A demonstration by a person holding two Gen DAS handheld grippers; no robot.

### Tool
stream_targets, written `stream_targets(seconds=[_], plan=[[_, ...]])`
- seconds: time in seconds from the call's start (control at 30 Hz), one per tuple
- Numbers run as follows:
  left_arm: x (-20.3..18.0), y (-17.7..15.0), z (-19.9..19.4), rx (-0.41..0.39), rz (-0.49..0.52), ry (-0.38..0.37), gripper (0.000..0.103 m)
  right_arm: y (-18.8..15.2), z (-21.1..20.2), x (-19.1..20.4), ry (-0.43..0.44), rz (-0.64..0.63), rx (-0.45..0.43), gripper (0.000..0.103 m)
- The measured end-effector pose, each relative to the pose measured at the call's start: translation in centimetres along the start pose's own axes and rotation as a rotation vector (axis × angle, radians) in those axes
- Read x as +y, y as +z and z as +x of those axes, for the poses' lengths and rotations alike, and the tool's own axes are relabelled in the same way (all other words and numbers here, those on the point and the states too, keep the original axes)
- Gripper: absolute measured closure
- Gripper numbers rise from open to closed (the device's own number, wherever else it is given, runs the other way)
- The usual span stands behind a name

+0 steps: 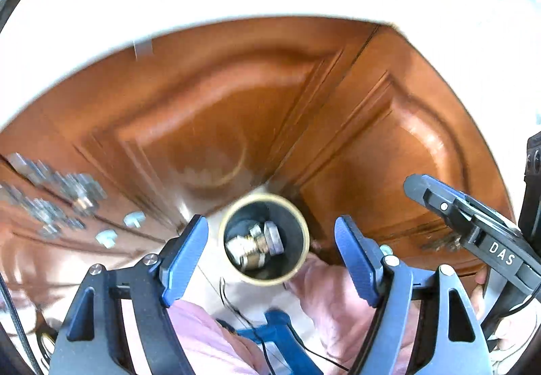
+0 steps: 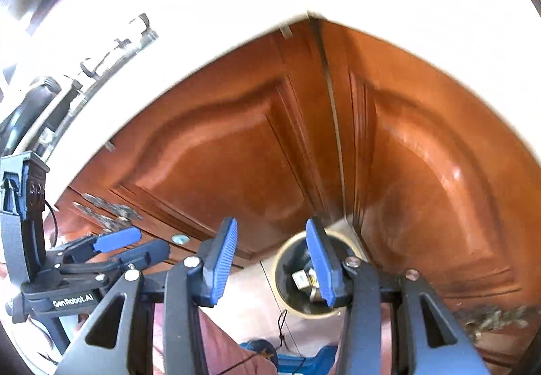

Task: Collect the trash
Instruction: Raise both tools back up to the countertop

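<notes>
Bin: small round bin on the floor below me, by the wooden cupboard doors, mouth up, metal scraps inside.
Left gripper: mine, spread wide and empty, bin centred straight ahead between the fingers.
Right gripper: also spread, empty; the bin lies ahead, toward its right finger.
Nearer: I judge the left better lined up.
</notes>
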State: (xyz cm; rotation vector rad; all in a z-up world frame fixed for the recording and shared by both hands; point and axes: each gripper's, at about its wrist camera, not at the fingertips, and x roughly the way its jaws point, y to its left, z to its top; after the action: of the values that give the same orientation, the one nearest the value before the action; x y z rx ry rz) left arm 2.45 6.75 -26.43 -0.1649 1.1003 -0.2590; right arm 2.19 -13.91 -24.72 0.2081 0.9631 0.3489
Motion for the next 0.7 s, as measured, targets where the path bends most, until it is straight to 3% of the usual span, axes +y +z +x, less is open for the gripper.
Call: stream_targets(seconds=[0.23,0.47,0.7], plan=[[-2.2,4.7,-8.1,-0.127,0.074,0.019,0.028,5.1,-5.8,2.8,-0.005,-0.086,-0.077,0.060],[-3.8,11.1,-15.7,-0.215,0.091,-0.003,0.026,12.4,-12.5,5.2,0.006,-0.153,-0.185,0.060],[-5.8,17.9,-21.1,-0.275,0.105,-0.009,0.017,19.8,-15.8,7.0,-0.007,-0.196,-0.246,0.060]])
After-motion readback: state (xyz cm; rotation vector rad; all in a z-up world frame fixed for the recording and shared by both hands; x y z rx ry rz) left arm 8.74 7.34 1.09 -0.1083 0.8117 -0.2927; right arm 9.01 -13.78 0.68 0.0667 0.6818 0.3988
